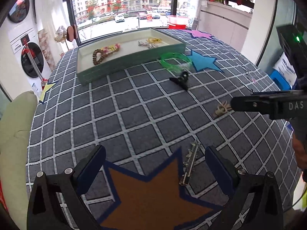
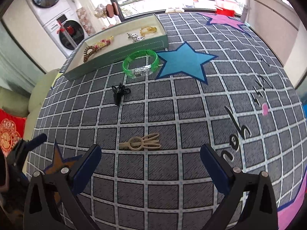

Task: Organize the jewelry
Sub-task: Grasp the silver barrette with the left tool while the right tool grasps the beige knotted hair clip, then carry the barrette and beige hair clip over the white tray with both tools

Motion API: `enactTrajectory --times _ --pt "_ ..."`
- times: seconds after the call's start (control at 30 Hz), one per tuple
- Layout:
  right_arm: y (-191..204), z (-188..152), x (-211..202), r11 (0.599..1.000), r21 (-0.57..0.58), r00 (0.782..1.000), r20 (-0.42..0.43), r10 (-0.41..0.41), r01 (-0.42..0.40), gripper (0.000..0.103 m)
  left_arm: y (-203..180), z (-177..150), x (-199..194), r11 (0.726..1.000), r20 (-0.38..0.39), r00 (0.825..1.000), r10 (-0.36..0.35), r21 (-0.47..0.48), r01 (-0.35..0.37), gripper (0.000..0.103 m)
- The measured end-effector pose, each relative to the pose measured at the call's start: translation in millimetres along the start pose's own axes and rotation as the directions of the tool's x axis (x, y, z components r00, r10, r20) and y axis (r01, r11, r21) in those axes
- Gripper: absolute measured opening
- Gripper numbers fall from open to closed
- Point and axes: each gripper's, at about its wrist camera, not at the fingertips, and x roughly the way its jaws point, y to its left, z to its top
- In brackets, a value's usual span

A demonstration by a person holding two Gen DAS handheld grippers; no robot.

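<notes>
Okay, left gripper (image 1: 155, 158) is hovering low over the desk (image 1: 134, 105), jaws wide, silver hair clip (image 1: 190, 163) lying between them. Right gripper (image 2: 150, 156) is hovering wide too, beige hair clip (image 2: 141, 144) just ahead; green tray (image 2: 119, 57) sitting far back.

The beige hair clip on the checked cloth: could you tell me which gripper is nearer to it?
Right. The right gripper sits just short of the beige hair clip, open; the left gripper is off to its left, over the orange star.
</notes>
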Motion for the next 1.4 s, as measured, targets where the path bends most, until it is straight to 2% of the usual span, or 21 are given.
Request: enactTrajectory --times 0.13,0.2,0.3,0.33,0.5,0.53,0.6,0.67,0.7,0.73,0.77,0.8,0.83,0.87,0.93,0.97,1.0,1.1,1.2,1.4 --pt "7.7 -0.4 6.3 0.999 0.043 1.0 -0.019 -0.02 0.021 0.086 -6.1 -2.2 3.3 1.0 -0.005 1.0 0.001 0.018 -0.001 0.103" --pt "9.8 0.4 10.9 0.997 0.076 0.999 -0.03 -0.018 0.02 0.076 -7.1 -4.0 4.7 1.0 -0.006 1.0 -0.001 0.018 0.001 0.103" --pt "14.5 0.1 17.0 0.993 0.116 0.999 -0.048 -0.021 0.026 0.069 -8.0 -6.9 6.2 1.0 -0.009 1.0 -0.004 0.016 0.004 0.103" --pt "17.2 0.0 18.2 0.992 0.121 0.998 -0.049 -0.026 0.031 0.068 -8.5 -8.0 6.7 1.0 -0.01 1.0 -0.007 0.017 0.007 0.094" --pt "32.4 0.8 26.7 0.99 0.103 0.994 -0.057 -0.09 0.096 0.059 -12.3 -11.6 13.9 1.0 -0.032 0.999 -0.011 0.023 0.011 0.091" --pt "34.8 1.0 27.8 0.989 0.093 0.993 -0.057 -0.106 0.111 0.058 -13.3 -12.0 14.6 1.0 -0.033 0.999 -0.015 0.025 0.016 0.086" --pt "40.1 0.7 29.8 0.987 0.064 0.988 -0.056 -0.147 0.15 0.048 -15.3 -12.4 16.4 0.999 -0.04 0.999 -0.023 0.028 0.025 0.083" --pt "42.6 -0.6 29.9 0.986 0.038 0.985 -0.052 -0.163 0.165 0.042 -17.9 -12.8 16.9 0.999 -0.039 0.999 -0.018 0.039 0.02 0.083" --pt "43.1 -1.5 29.7 0.985 0.027 0.984 -0.054 -0.17 0.171 0.031 -18.8 -12.5 17.0 0.999 -0.04 0.999 -0.024 0.042 0.026 0.081" --pt "42.7 -2.3 29.0 0.984 0.019 0.983 -0.051 -0.177 0.178 0.031 -20.0 -12.1 16.6 0.999 -0.038 0.999 -0.027 0.045 0.029 0.077" --pt "41.7 -3.4 28.5 0.986 0.015 0.985 -0.049 -0.167 0.167 0.026 -21.3 -11.7 16.5 0.998 -0.039 0.999 -0.029 0.051 0.031 0.075" --pt "40.6 -4.7 27.6 0.987 0.01 0.986 -0.049 -0.158 0.159 0.014 -22.9 -11.2 16.7 0.998 -0.039 0.999 -0.029 0.058 0.032 0.073" --pt "38.8 -5.9 26.5 0.989 0.008 0.988 -0.05 -0.147 0.148 0.009 -24.3 -10.9 16.7 0.997 -0.039 0.999 -0.035 0.064 0.038 0.067" --pt "36.9 -7.3 25.7 0.99 0.006 0.989 -0.048 -0.138 0.138 0.008 -25.7 -10.6 16.2 0.997 -0.038 0.998 -0.042 0.068 0.044 0.063" --pt "33.4 -9.7 24.0 0.993 0.002 0.993 -0.039 -0.115 0.115 0.008 -29.5 -10.3 14.7 0.995 -0.035 0.998 -0.044 0.088 0.047 0.044" --pt "31.6 -11.2 23.0 0.994 0.001 0.994 -0.035 -0.106 0.106 0.008 -31.5 -10.0 14.2 0.994 -0.035 0.998 -0.045 0.097 0.049 0.04" --pt "30.2 -12.5 22.1 0.995 0.001 0.995 -0.03 -0.097 0.098 0.008 -33.3 -9.9 13.6 0.993 -0.036 0.998 -0.047 0.103 0.051 0.031" --pt "26.0 -17.0 19.5 0.998 0.009 0.998 -0.017 -0.068 0.068 0.008 -34.8 -10.1 12.7 0.993 -0.034 0.998 -0.044 0.106 0.047 0.031" --pt "21.6 -20.7 16.1 0.999 0.021 0.999 -0.006 -0.032 0.032 0.008 -27.7 -10.2 12.0 0.996 -0.034 0.997 -0.069 0.058 0.071 0.031" --pt "15.6 -24.8 6.8 1.0 0.026 1.0 0.027 -0.011 0.01 0.007 -7.8 -9.3 6.1 0.994 -0.019 0.995 -0.101 -0.04 0.1 0.031"
